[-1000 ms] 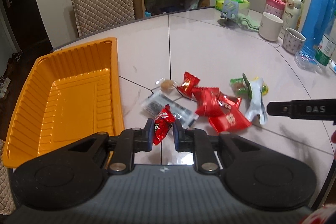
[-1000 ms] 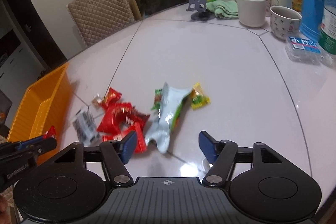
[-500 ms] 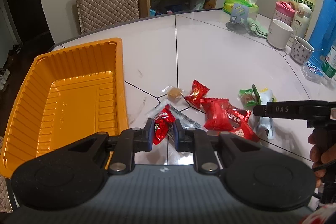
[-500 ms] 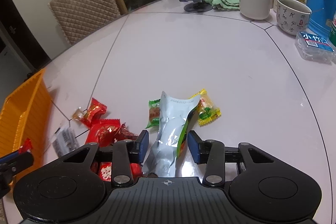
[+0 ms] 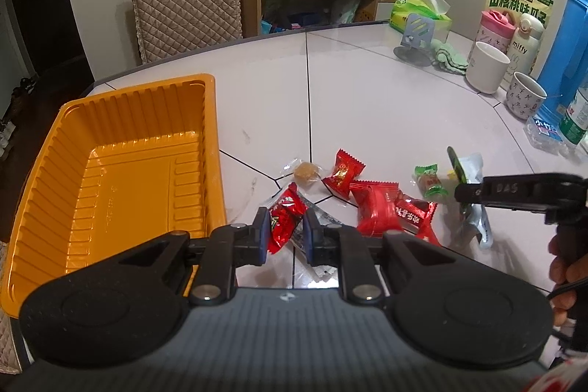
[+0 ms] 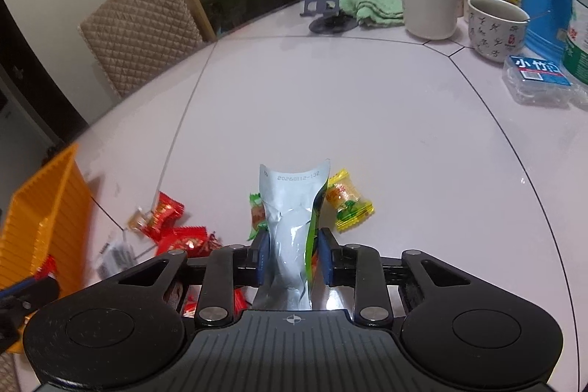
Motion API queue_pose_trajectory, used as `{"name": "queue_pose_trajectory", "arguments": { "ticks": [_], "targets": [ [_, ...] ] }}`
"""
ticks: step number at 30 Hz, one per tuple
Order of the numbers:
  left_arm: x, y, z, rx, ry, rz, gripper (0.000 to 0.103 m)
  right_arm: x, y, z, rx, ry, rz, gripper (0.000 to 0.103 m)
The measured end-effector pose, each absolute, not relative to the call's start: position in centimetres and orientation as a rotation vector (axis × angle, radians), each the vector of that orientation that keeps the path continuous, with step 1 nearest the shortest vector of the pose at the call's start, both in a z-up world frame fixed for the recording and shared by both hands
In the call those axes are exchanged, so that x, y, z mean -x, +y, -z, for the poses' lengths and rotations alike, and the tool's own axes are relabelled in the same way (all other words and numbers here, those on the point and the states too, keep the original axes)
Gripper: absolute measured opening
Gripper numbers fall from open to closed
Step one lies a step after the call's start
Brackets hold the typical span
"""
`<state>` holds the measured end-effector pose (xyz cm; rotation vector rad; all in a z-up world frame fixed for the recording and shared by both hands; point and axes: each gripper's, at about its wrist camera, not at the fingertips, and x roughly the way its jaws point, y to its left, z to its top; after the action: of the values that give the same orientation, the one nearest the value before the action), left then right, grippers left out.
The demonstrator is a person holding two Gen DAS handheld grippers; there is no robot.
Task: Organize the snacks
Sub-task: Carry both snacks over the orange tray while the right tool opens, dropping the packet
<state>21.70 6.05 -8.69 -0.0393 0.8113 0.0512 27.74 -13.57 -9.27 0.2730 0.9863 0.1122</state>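
On my left wrist view, the left gripper (image 5: pixel 284 233) sits low in the middle of the frame, its blue pads pinching a red candy wrapper (image 5: pixel 282 220) that stands up between them. The orange tray (image 5: pixel 47 149) fills the left side of that frame, bare inside, and my held candy is just right of its near corner, above the white table (image 5: pixel 367 105). Right of centre lie the loose snacks: a clear-wrapped brown sweet (image 5: pixel 305 169), a small red candy (image 5: pixel 343 171), a cluster of larger red packets (image 5: pixel 382 208) and a green-wrapped candy (image 5: pixel 428 180). On my right wrist view, the right gripper (image 6: pixel 292 258) is at lower centre; its jaws have just been closing, and the pads now press both sides of a silver pouch (image 6: pixel 292 208) that rises straight up between them. A yellow candy (image 6: pixel 349 202) lies just right of the pouch, touching its edge. In the left view the right gripper comes in from the right edge, with the pouch hanging crumpled below its tip.
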Motion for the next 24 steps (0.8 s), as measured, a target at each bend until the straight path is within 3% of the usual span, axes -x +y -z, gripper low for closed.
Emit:
{"name": "queue_pose_trajectory", "arguments": {
  "ticks": [10,24],
  "targets": [
    [-19.8,7.2,6.9,0.074,0.797,-0.062,0.017,-25.4,-13.0,4.1,-0.324,0.969,-0.233,0.029],
    [-15.9,13.6,4.2,0.130,0.770,-0.201,0.017,-24.2,-3.0,1.5,-0.334,1.019,-0.533,0.029]
  ]
}}
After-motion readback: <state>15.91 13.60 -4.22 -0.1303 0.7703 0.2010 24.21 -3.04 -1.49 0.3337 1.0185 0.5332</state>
